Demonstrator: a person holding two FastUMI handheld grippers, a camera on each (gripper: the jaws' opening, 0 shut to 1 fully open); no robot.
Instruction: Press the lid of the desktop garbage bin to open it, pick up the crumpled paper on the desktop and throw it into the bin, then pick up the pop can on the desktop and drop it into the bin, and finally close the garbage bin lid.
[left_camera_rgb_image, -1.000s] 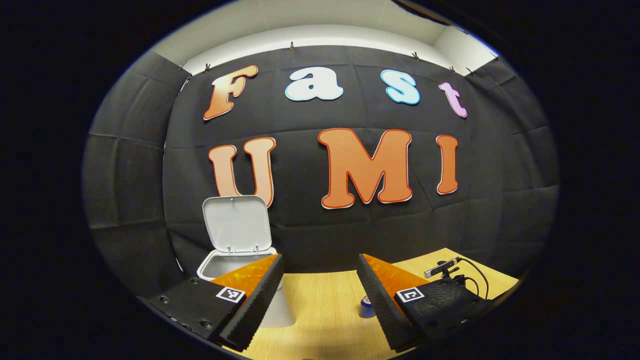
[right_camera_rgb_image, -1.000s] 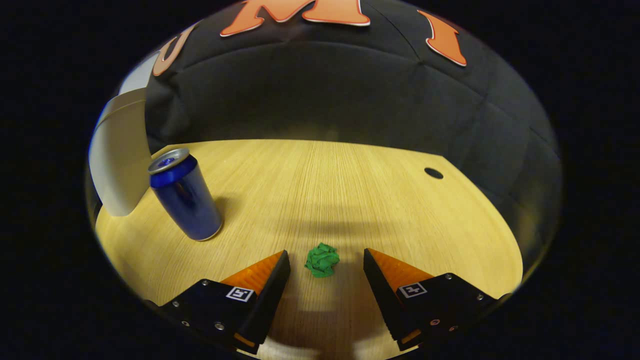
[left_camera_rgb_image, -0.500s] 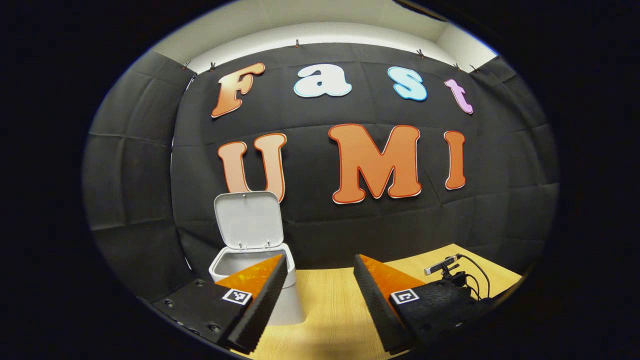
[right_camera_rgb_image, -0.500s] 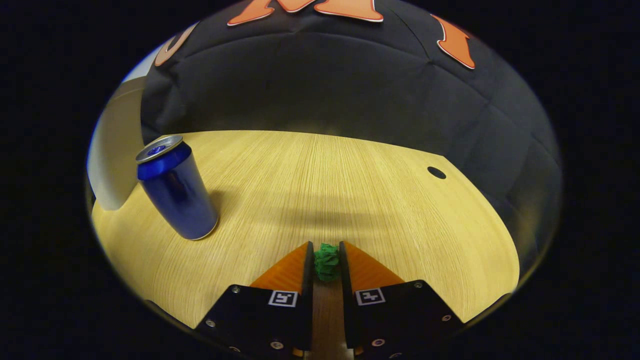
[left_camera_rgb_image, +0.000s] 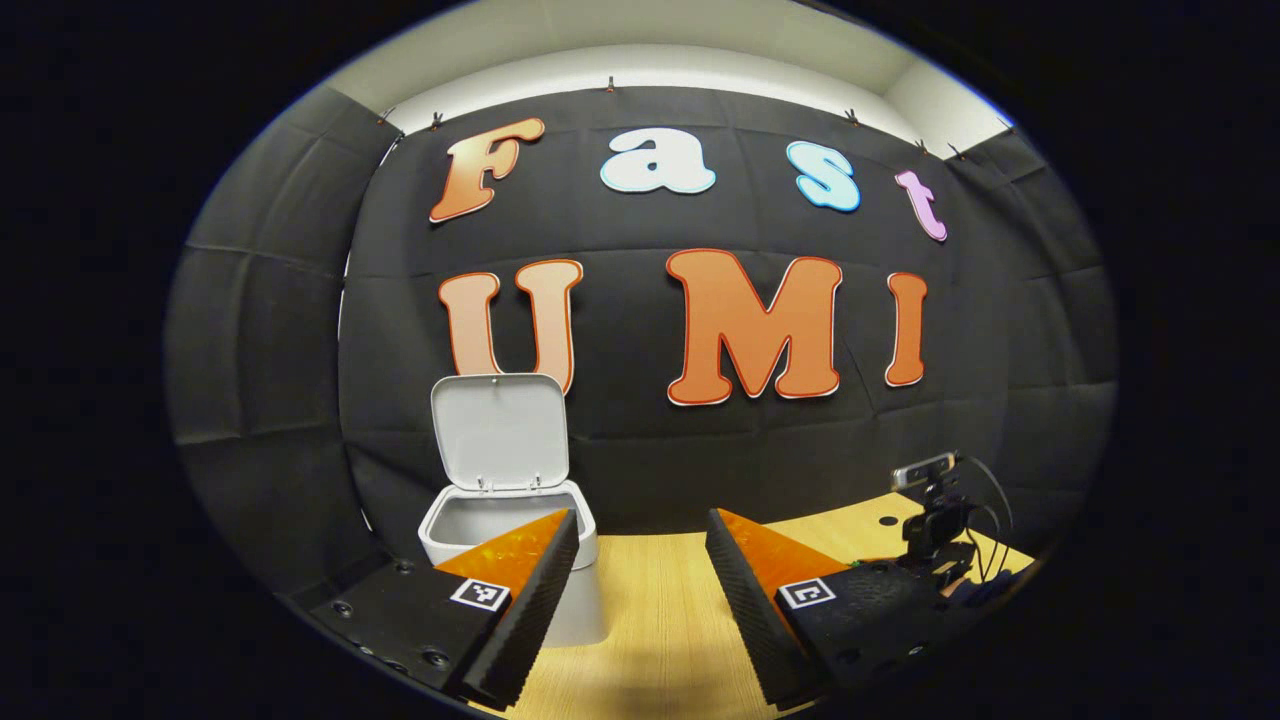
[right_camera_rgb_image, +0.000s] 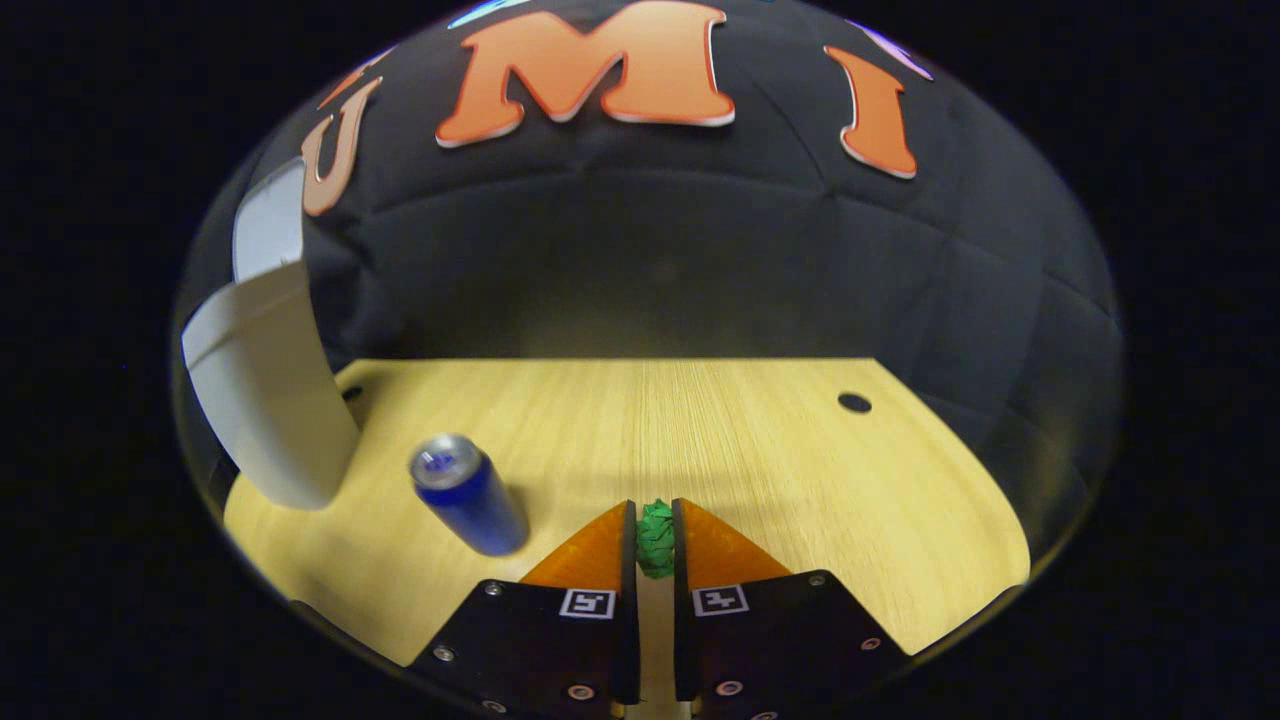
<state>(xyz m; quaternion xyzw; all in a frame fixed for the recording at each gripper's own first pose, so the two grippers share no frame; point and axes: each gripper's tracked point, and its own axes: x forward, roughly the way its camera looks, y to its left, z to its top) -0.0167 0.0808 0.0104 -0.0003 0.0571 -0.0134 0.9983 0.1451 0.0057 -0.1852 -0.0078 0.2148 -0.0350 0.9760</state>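
Both fingers of my right gripper (right_camera_rgb_image: 655, 520) are pinching the crumpled paper (right_camera_rgb_image: 656, 536) above the desktop (right_camera_rgb_image: 760, 440). I'm holding my left gripper (left_camera_rgb_image: 640, 530) wide apart beside the bin (left_camera_rgb_image: 470, 525), whose lid (left_camera_rgb_image: 500, 432) is standing upright, while the pop can (right_camera_rgb_image: 468, 493) is standing left of the paper.

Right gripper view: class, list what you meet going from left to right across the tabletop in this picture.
White bin → blue pop can → green crumpled paper pinched in the right gripper → round hole in the table.
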